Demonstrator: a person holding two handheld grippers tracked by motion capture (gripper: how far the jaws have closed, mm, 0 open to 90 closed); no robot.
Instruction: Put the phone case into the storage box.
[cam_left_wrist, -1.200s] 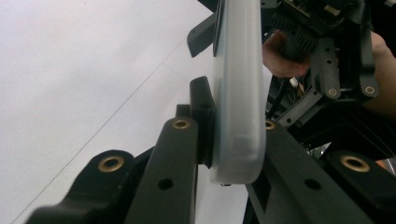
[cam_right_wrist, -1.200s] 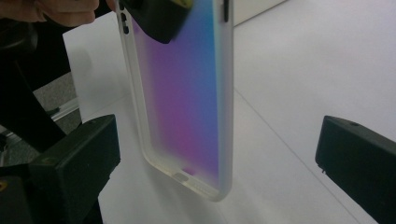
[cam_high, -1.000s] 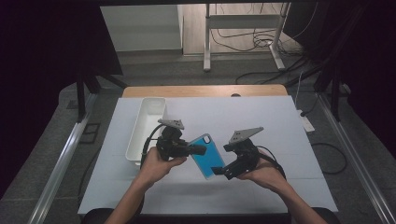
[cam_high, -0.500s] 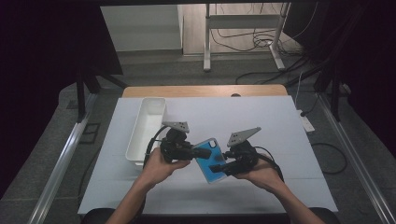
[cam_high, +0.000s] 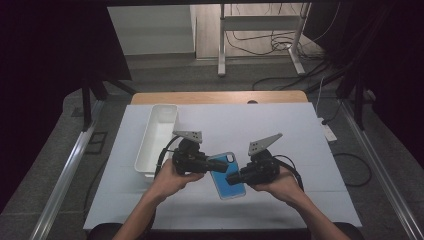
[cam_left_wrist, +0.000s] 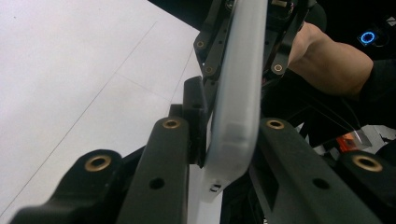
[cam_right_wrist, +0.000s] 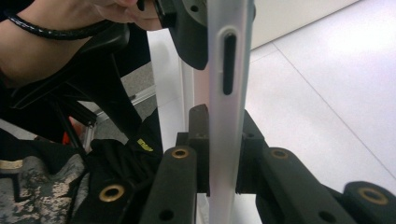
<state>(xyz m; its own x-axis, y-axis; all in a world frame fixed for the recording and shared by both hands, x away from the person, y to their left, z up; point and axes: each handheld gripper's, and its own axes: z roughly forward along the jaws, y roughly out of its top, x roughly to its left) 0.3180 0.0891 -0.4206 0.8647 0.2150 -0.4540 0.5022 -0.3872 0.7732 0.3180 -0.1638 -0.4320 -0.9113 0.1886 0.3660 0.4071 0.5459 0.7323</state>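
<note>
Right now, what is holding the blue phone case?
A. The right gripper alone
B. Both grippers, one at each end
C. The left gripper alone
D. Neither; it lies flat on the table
B: the blue phone case hangs above the table between the left gripper and the right gripper, and each gripper view shows black jaws pressed on its thin edge.

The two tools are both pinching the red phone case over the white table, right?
Not quite: the phone case is blue, not red, as the high view shows. The rest holds: the left tool and the right tool both pinch it over the white table.
</note>
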